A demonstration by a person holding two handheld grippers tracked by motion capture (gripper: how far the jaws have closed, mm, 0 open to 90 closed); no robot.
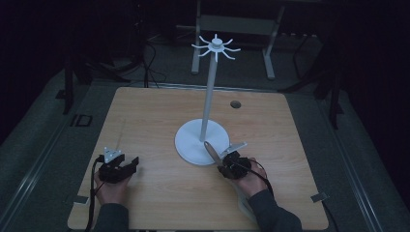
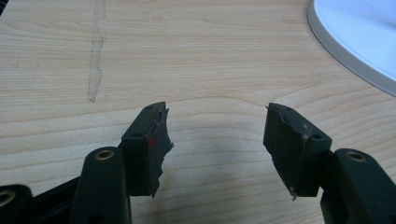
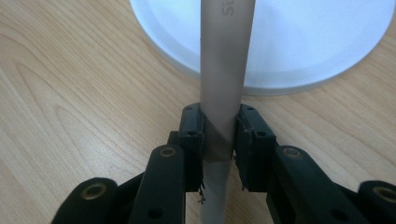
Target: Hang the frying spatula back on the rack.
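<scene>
A white rack stands mid-table: round base (image 1: 189, 144), thin pole (image 1: 208, 101), a ring of hooks (image 1: 216, 47) on top. My right gripper (image 1: 223, 164) sits just in front of the base, shut on a beige utensil handle (image 1: 211, 150) that slants over the base edge. In the right gripper view the jaws (image 3: 219, 126) clamp the round handle (image 3: 224, 56), and the white base (image 3: 303, 42) lies behind it; the utensil's head is hidden. My left gripper (image 1: 126, 166) rests at the front left of the wooden table (image 1: 159, 116), open and holding nothing (image 2: 217, 116). The base's edge (image 2: 355, 32) shows at its upper right.
A dark cable hole (image 1: 235, 104) is set in the table's far right part. A pale streak (image 2: 95, 60) marks the wood ahead of the left gripper. A metal frame (image 1: 237, 24) stands on the floor beyond the table. Tape tabs (image 1: 317, 197) mark the front corners.
</scene>
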